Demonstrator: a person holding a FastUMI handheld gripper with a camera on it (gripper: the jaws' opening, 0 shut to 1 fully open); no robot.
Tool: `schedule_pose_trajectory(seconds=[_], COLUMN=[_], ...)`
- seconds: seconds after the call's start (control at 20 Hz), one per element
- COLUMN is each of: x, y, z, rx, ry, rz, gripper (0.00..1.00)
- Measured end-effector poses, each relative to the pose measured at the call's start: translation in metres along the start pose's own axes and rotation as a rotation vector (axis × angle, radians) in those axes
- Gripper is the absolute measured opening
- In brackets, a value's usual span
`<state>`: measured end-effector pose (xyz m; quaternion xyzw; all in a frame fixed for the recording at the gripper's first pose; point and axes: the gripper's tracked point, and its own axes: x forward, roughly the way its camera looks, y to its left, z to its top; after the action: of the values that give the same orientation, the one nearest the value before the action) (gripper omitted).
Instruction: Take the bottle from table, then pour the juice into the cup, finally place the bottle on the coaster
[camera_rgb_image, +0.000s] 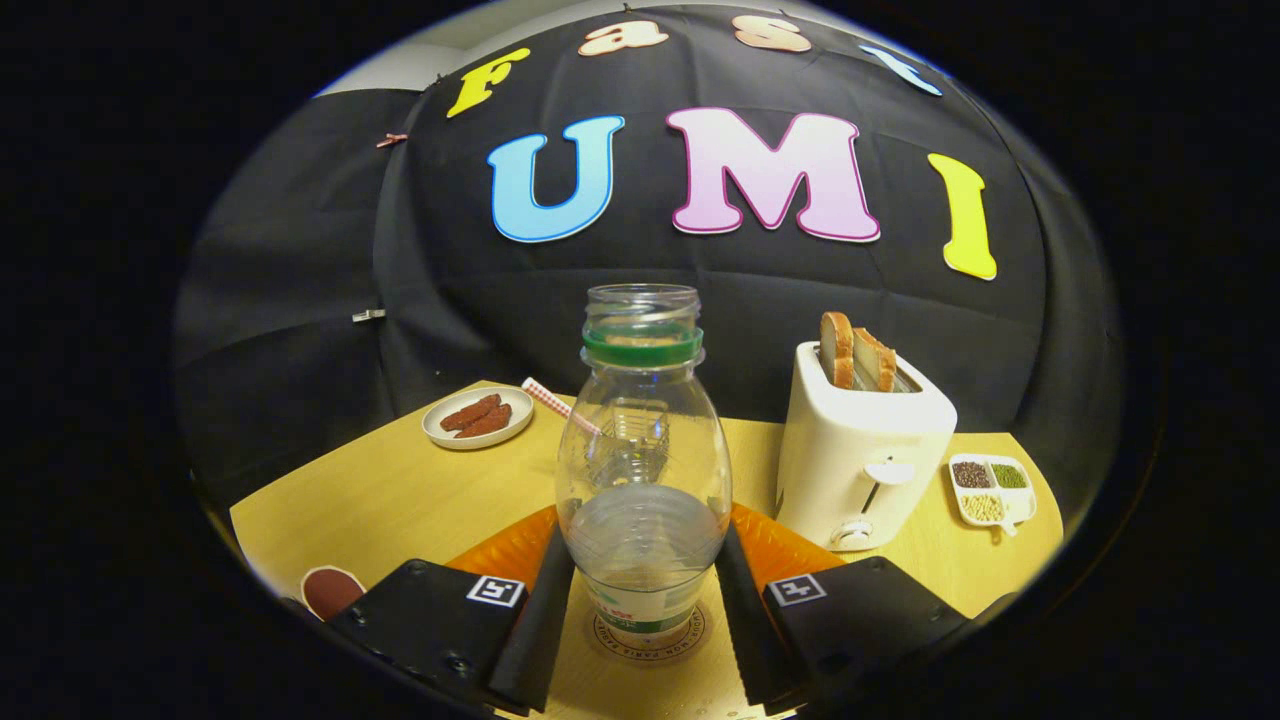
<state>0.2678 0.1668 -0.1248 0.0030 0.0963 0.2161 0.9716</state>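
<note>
A clear plastic bottle (640, 440) with a green neck ring and no cap stands upright between my fingers, with a little liquid in its lower part. Its base rests on a round printed coaster (603, 633) on the wooden table (380, 490). My gripper (645, 600) is shut on the bottle, both fingers pressing its lower sides. Behind the bottle, seen through its clear wall, is a glass cup (628, 447) with a red-and-white straw (548, 397) sticking out to the left.
An orange mat (500, 550) lies just beyond the fingers under the bottle area. A white toaster (860, 450) with two bread slices stands to the right, a small divided dish (992, 488) beside it. A plate of sausages (478, 417) sits at the back left.
</note>
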Motion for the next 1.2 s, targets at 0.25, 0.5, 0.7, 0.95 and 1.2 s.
schedule_pose_trajectory(seconds=[0.25, 0.5, 0.7, 0.95, 1.2], x=[-0.004, -0.003, -0.005, -0.021, -0.057], y=[0.001, 0.000, 0.002, 0.001, 0.004], z=[-0.015, -0.021, -0.014, -0.005, 0.020], rx=[0.020, 0.000, -0.016, -0.025, -0.050], ry=[0.019, 0.023, 0.016, 0.004, -0.026], rz=[0.007, 0.011, 0.025, 0.025, 0.049], gripper=[0.75, 0.76, 0.82, 0.99, 0.98])
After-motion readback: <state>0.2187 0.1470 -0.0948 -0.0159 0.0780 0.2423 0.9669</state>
